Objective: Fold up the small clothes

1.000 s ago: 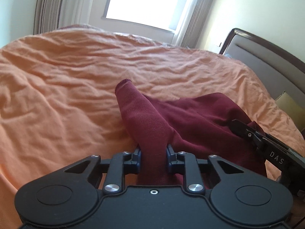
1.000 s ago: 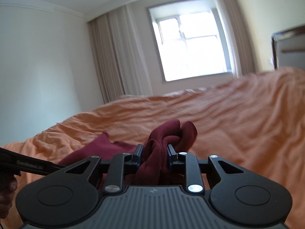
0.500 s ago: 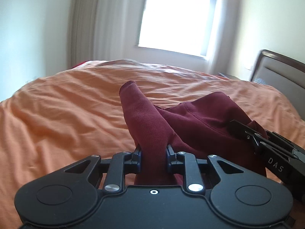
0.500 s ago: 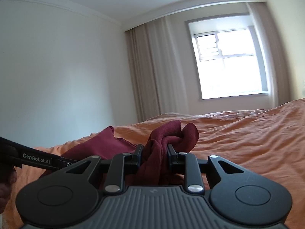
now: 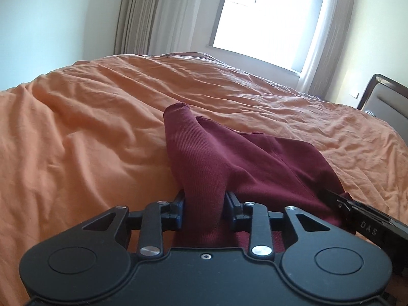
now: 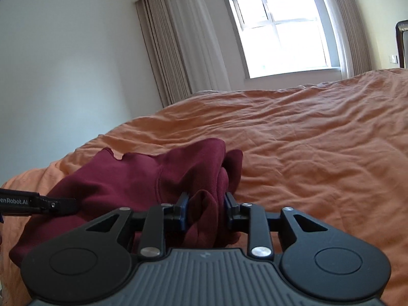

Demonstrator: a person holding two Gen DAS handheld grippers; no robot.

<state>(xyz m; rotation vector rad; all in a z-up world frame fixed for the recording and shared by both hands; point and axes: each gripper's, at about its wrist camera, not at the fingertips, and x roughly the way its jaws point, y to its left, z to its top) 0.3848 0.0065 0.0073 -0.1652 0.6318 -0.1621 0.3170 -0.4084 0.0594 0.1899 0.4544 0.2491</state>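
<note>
A dark red knit garment [image 5: 229, 158] is held between both grippers above the orange bedspread [image 5: 89, 117]. My left gripper [image 5: 205, 204] is shut on one bunched edge of it, and a tube of cloth sticks up past the fingers. In the right wrist view the same dark red garment [image 6: 142, 178] spreads to the left, and my right gripper [image 6: 206, 207] is shut on a crumpled fold of it. The right gripper's side [image 5: 367, 219] shows at the lower right of the left wrist view. The left gripper's side [image 6: 33, 201] shows at the left edge of the right wrist view.
The wrinkled orange bedspread [image 6: 318, 140] fills the bed on all sides of the garment. A padded headboard [image 5: 385, 99] stands at the right. A bright window [image 6: 283, 30] with curtains [image 6: 178, 46] is on the far wall.
Both grippers have kept their hold on the garment. They tilted up half a second ago and have tipped back down toward the bed, and the cloth now spreads wider between them.
</note>
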